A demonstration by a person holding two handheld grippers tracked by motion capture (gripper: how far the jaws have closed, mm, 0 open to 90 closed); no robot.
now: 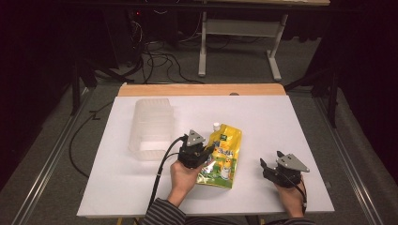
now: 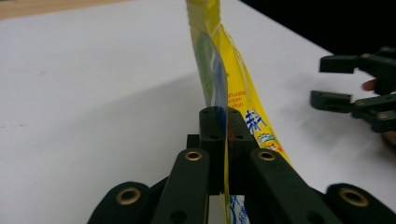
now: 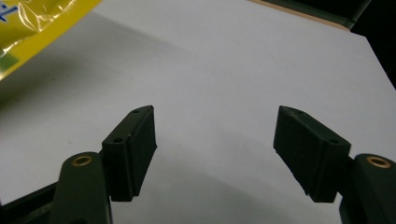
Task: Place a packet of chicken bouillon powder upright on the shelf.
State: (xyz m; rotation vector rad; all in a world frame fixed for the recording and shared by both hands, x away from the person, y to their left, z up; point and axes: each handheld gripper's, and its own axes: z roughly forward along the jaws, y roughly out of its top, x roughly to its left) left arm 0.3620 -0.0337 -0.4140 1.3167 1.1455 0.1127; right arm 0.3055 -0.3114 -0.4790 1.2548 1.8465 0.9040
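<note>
Your left gripper (image 2: 223,135) pinches the yellow spouted pouch's (image 2: 233,88) edge between closed jaws; your right gripper (image 3: 215,154) gapes nearby.

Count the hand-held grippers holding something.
1. The left hand-held gripper is clamped on the yellow pouch; the right hand-held gripper sits open over the bare table.

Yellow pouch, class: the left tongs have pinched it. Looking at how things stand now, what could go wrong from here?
1. The left tongs clamp only a thin edge of the yellow pouch; the glossy film might slip out when lifted.
2. The right tongs are open, off to the side on the white table, so nothing supports the pouch if it sags or swings.
3. The clear plastic bin stands close by; a swinging pouch may knock it.
</note>
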